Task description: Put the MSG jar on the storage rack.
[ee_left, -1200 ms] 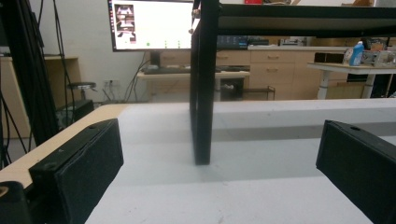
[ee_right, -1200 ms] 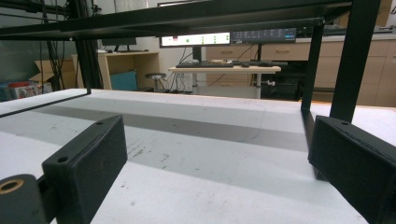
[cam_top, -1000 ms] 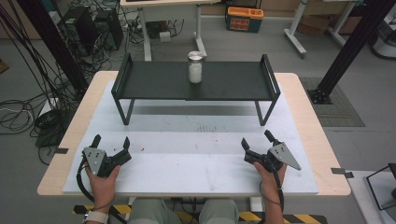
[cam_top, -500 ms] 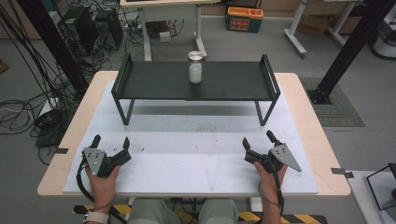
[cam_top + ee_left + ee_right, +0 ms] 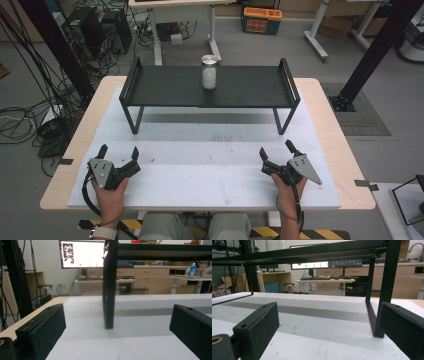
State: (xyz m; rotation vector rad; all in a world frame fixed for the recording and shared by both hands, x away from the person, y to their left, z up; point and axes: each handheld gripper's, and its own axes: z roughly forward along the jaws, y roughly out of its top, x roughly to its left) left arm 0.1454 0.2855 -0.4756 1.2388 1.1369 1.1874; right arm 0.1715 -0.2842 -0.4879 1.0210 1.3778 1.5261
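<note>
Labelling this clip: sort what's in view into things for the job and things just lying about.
For the job:
- jar with a metal lid, upright on the black shelf
- left gripper, open
- right gripper, open

Lying about:
- orange crate on the floor
- monitor
- cables

Left gripper (image 5: 119,154) and right gripper (image 5: 278,149): black bodies, 2 blocky black jaws each, small round hole in each jaw. Grey 3-cornered plates on top. Black cables trailed. Pale watch (image 5: 102,232) worn on left wrist.
</note>
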